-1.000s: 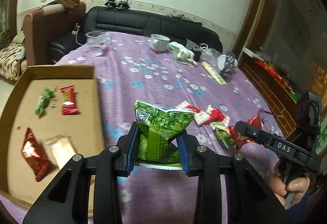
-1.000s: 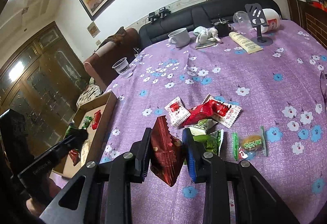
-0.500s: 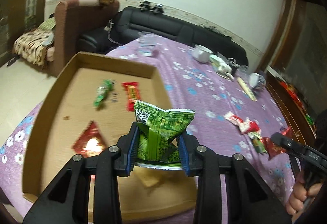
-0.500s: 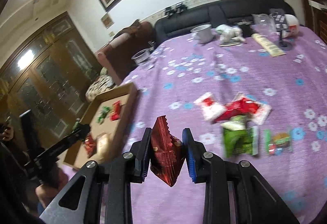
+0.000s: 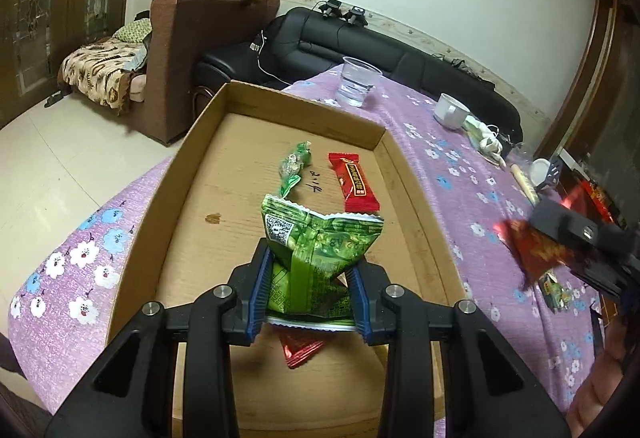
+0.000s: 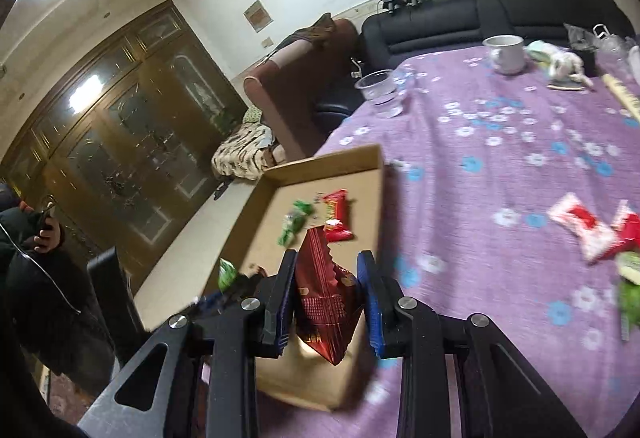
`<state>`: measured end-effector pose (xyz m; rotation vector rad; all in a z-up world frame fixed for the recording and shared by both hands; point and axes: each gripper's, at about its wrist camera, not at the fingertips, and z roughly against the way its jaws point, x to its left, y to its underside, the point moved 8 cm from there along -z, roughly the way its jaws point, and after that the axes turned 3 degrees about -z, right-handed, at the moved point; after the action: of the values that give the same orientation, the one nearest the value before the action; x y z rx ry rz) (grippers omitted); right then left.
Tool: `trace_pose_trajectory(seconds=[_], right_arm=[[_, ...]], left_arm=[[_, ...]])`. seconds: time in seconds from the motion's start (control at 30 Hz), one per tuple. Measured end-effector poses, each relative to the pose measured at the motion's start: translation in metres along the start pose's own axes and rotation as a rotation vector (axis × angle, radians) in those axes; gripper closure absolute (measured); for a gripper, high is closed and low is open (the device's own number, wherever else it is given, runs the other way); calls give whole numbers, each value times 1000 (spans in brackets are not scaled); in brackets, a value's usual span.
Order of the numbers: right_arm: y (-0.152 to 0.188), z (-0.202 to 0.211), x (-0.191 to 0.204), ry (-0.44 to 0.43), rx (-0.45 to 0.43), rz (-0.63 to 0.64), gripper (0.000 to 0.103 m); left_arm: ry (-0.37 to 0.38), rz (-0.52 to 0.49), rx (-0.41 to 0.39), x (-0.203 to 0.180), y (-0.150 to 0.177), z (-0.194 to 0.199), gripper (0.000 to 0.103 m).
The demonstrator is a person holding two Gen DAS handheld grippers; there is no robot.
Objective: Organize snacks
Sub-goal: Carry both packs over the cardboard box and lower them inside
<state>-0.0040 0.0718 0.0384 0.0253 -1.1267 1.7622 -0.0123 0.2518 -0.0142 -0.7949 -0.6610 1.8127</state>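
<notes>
I've swung both grippers from the loose pile over to the cardboard tray (image 5: 404, 174), so both drops look due. Bottom centre, my left gripper (image 5: 310, 290) is clamped on the green packet (image 5: 320, 242); my right gripper (image 6: 326, 298) pinches the dark red packet (image 6: 326, 302). Farther up, the tray holds a green candy (image 5: 294, 166) and red bar (image 5: 354, 180).

I see a cardboard tray (image 5: 404, 174) at the tabletop's (image 5: 472, 174) left edge | in it, a twist-wrapped candy (image 5: 294, 168) left of a snack bar (image 5: 354, 182) | cup (image 5: 358, 86) behind tray | mug (image 5: 450, 110) further right | loose packets (image 6: 592, 230) on tabletop, right of tray | sofa (image 5: 400, 54) behind.
</notes>
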Motion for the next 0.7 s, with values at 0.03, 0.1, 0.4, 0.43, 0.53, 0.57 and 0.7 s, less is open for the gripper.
trace_pose_trajectory(seconds=[0.03, 0.1, 0.4, 0.43, 0.53, 0.57, 0.7], right_arm=[[0, -6, 2, -1, 4, -3, 73], [3, -21, 0, 0, 20, -19, 73], [18, -66, -5, -30, 109, -46, 73], [19, -68, -6, -31, 114, -45, 73], [25, -75, -6, -56, 136, -53, 73], [26, -76, -5, -71, 143, -57, 73], [27, -76, -2, -118, 142, -56, 73]], left_arm=[[-7, -6, -4, 0, 0, 0, 70], [-21, -23, -13, 0, 0, -1, 70], [5, -10, -12, 4, -5, -8, 70], [7, -8, -13, 4, -5, -7, 70], [4, 2, -10, 5, -5, -8, 70], [2, 4, -9, 5, -5, -9, 70], [16, 10, -22, 5, -6, -6, 70]])
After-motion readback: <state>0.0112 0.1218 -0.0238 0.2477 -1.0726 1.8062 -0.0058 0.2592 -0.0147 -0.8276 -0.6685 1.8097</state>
